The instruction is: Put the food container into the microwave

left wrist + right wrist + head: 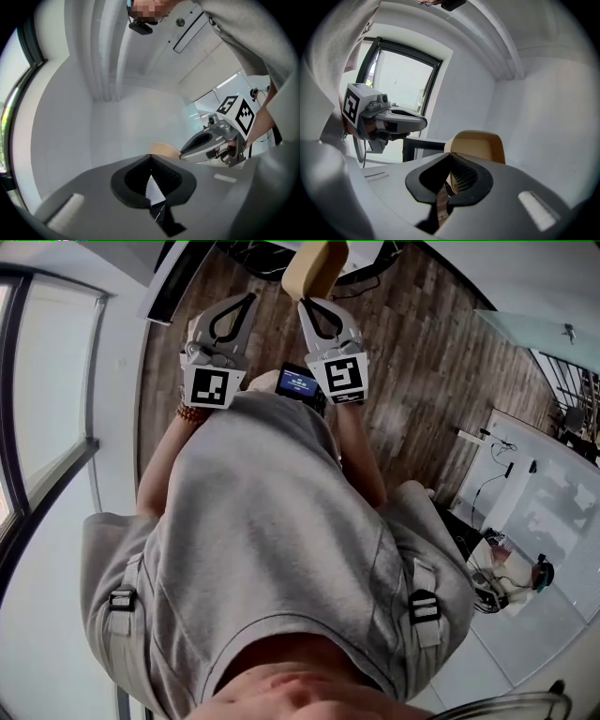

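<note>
Right gripper (450, 156) clenched on the rim of the tan food container (480, 146), which juts out just beyond its jaw tips, over wooden floor (422, 352). Left gripper (150, 157) pressed closed with nothing between its jaws; it sits just beside the right one, tips near the container but apart from it
</note>
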Tool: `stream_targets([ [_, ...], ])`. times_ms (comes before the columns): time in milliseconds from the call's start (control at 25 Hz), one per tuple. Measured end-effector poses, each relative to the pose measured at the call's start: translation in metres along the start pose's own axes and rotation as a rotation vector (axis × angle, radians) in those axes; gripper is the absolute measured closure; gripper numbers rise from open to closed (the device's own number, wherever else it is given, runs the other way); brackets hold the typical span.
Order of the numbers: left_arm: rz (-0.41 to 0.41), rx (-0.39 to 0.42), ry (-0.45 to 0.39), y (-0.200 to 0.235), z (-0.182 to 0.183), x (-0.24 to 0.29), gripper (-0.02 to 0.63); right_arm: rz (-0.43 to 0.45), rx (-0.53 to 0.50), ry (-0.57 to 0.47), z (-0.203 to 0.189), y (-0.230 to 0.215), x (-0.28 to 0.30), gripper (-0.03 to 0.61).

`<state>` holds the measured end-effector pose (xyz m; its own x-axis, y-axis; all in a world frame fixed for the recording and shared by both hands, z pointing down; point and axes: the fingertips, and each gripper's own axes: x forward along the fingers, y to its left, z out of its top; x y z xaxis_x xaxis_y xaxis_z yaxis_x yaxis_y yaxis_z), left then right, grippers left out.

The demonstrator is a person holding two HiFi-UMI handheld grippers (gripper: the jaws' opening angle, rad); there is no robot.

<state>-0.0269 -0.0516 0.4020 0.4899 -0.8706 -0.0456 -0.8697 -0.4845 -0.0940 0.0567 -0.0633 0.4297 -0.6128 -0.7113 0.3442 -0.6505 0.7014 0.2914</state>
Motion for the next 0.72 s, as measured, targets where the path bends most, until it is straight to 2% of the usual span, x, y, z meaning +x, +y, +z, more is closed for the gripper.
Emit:
stream_targets([
  [240,0.030,0.012,-0.002,0.012,0.000,-0.006,0.612,0.039,-0.017,-0.020,0.009,0.004,0.012,0.554],
  [360,0.051,0.029,0.025,0.020,-0.004,-0.010,0.612,0.063,-0.018,-0.011,0.005,0.006,0.017,0.554],
  [480,0.070,0.011,0.053,0.027,-0.012,-0.009,0.612,0.072,-0.015,-0.007,0.000,0.004,0.025,0.554],
  [720,0.054,0.028,0.056,0.027,-0.016,0.000,0.612,0.103,-0.042,0.034,-0.017,0.002,0.033,0.554],
])
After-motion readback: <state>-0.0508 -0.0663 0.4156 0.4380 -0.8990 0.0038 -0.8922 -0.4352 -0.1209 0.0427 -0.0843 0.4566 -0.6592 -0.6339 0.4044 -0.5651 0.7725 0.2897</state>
